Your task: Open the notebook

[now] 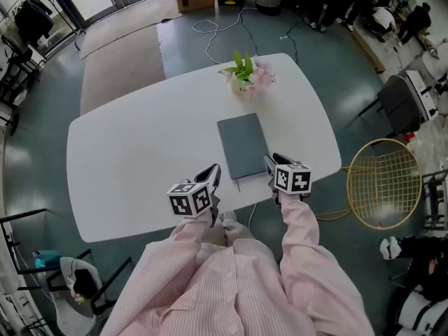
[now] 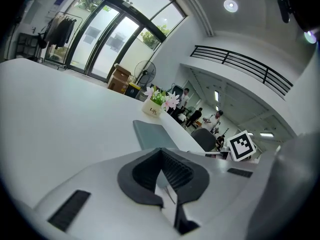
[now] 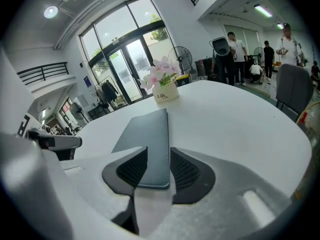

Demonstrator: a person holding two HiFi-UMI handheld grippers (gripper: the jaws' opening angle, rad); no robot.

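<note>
A closed grey-teal notebook (image 1: 242, 145) lies flat in the middle of the white table (image 1: 126, 166), its short edge toward me. My right gripper (image 1: 269, 164) hovers at the notebook's near right corner. In the right gripper view its jaws stand a narrow gap apart, and the corner of the notebook (image 3: 145, 134) shows between them, held by neither. My left gripper (image 1: 214, 176) sits just left of the near edge, jaw tips together and empty; the notebook (image 2: 152, 134) lies ahead of it.
A small white pot of pink flowers (image 1: 246, 77) stands beyond the notebook near the far table edge. A gold wire chair (image 1: 383, 184) and a dark chair (image 1: 399, 103) stand to the right. Cables (image 1: 217, 26) run over the floor behind.
</note>
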